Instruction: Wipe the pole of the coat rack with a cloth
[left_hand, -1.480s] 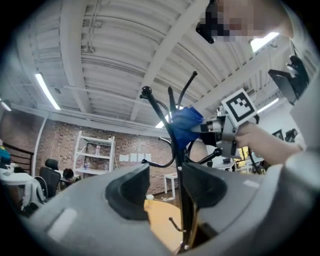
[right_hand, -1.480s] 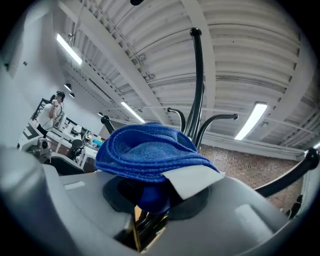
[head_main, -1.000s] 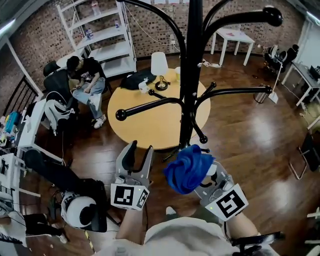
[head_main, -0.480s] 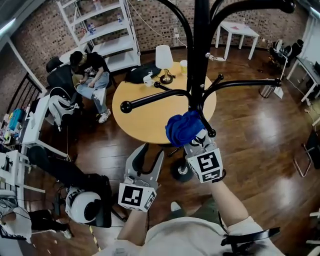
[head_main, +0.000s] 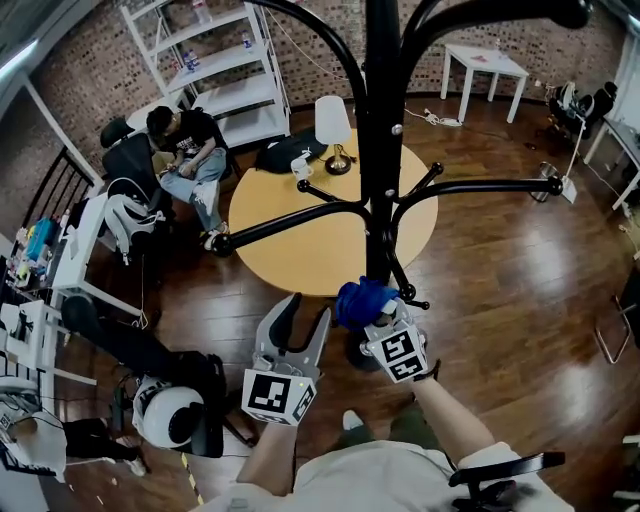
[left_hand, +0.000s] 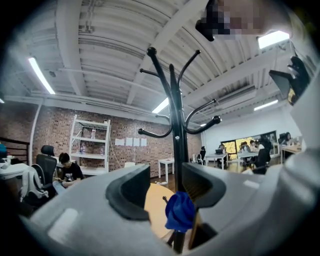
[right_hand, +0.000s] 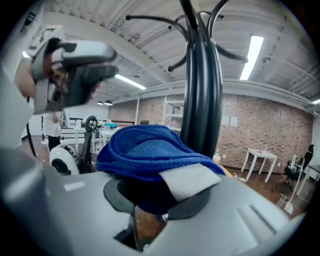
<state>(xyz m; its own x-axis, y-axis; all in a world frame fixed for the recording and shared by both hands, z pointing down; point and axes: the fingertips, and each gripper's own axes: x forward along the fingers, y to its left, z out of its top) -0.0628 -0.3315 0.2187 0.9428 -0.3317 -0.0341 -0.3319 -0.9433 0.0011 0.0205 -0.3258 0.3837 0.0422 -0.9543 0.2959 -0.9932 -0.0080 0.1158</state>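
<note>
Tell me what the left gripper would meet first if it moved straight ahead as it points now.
Probably the blue cloth, seen between the left gripper's open jaws, held at the coat rack pole; the pole comes right behind. Depth is hard to judge.

I get bright ceiling strip lights (left_hand: 41, 75), glare patches on the wooden floor (head_main: 505, 265), strong fisheye bending at edges; the close cloth (right_hand: 145, 150) looks soft.

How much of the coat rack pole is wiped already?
Done: the right gripper has the blue cloth clamped. In hand: the cloth sits against the pole low down, near the base. To do: no wiped patch shows, so maybe the whole pole above. The left gripper is open, empty.
</note>
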